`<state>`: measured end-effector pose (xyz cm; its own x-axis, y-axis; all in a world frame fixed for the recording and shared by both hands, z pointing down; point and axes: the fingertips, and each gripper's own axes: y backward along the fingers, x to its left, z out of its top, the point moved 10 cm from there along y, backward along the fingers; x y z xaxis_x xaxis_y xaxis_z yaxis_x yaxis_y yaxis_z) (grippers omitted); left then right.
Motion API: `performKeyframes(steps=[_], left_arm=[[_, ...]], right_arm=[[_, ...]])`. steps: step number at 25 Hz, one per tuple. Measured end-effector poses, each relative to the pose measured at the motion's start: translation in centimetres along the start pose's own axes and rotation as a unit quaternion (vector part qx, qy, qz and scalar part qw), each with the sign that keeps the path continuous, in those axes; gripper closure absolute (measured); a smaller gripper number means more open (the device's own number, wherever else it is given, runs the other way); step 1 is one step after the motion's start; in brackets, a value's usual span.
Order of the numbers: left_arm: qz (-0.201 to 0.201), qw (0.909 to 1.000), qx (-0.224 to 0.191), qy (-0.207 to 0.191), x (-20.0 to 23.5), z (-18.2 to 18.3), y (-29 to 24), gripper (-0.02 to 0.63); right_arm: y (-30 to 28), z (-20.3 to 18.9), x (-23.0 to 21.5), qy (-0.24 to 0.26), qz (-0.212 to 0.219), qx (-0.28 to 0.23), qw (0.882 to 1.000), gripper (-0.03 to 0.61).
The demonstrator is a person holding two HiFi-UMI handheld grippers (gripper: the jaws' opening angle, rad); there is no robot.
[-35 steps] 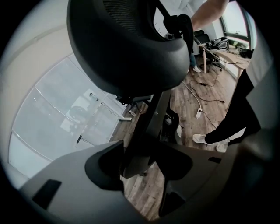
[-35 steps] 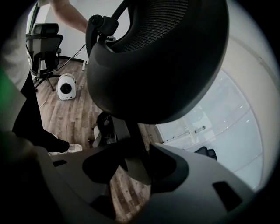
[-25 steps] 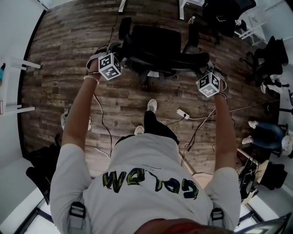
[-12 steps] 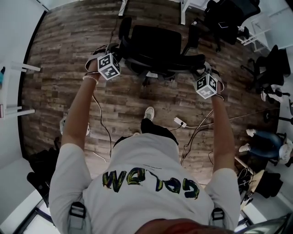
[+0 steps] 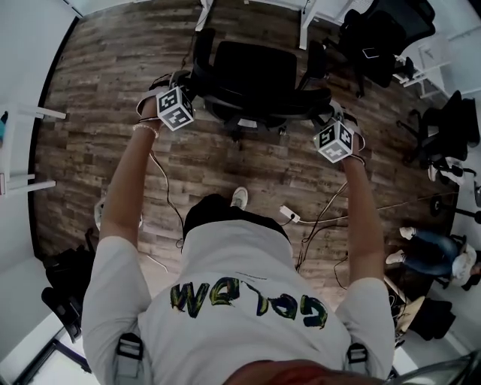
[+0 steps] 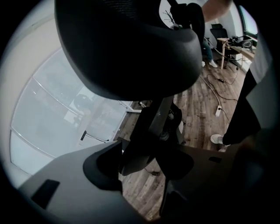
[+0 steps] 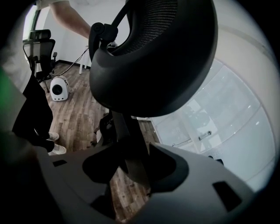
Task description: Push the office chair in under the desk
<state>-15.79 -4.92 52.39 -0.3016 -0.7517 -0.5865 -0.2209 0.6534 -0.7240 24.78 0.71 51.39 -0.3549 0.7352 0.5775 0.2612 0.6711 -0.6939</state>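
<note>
A black office chair (image 5: 255,71) stands on the wood floor, its seat facing the white desk legs (image 5: 304,13) at the far edge. My left gripper (image 5: 188,83) is at the left end of the backrest (image 6: 127,48), whose support bar (image 6: 157,127) runs between the jaws. These jaws are opening slightly, still against the bar. My right gripper (image 5: 325,114) holds the right end of the backrest (image 7: 162,57). Its jaws are closed on the bar (image 7: 129,148) below the mesh.
More black chairs (image 5: 379,30) stand at the far right. Cables (image 5: 319,218) and a power strip (image 5: 289,213) lie on the floor behind the chair, by my shoe (image 5: 239,197). A seated person's legs (image 5: 425,242) are at right. A white shelf (image 5: 26,143) is at left.
The chair has rolled away from me toward the desk legs. Both grippers went with it, and I have stepped forward past the power strip.
</note>
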Motion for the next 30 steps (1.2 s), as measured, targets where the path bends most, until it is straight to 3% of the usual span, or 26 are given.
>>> performKeyframes(steps=[9, 30], left_arm=[[0.001, 0.9999, 0.009, -0.007, 4.5, 0.7, -4.2, 0.374], [-0.005, 0.9997, -0.017, -0.016, 18.2, 1.1, -15.8, 0.373]], right_arm=[[-4.3, 0.6, -4.7, -0.004, -0.006, 0.002, 1.000, 0.368], [-15.6, 3.5, -16.4, -0.025, -0.010, 0.028, 0.999, 0.365]])
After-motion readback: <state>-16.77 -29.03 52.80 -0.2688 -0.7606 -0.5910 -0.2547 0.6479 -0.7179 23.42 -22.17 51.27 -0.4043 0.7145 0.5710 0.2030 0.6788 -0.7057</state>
